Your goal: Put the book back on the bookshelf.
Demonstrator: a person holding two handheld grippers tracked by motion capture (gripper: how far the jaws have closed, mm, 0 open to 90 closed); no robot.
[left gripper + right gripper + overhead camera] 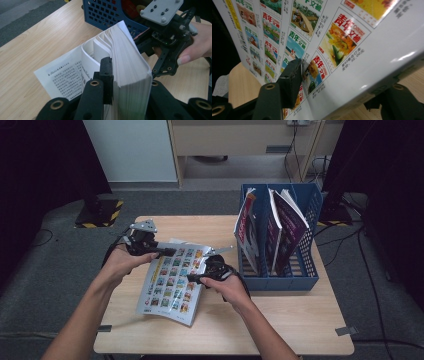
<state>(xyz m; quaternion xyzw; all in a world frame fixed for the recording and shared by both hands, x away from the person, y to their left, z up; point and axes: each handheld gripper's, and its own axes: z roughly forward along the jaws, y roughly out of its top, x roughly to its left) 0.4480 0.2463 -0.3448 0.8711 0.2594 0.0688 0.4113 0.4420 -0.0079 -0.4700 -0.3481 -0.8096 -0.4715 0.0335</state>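
- Left gripper (110, 82): jaws clamped across the page block of the magazine (172, 280), one pad on the inside pages, the other on the outer side, thick wad pinched between.
- Right gripper (342, 82): jaws half spread around the magazine's opposite edge, glossy back cover lying between them; one pad at the printed cover, firm pressure not evident, so not a sure hold.
- Magazine between the two sets of jaws, partly lifted off the table (280, 330), cover bowed, loose pages fanning above the left jaws.
- Blue file rack (280, 237) beyond the right jaws, other magazines already standing in its slots.
- Risks, by judgement: slick cover slipping from the right jaws; fanned pages creasing or catching the rack wall on entry; a one-sided hold letting the magazine sag open.
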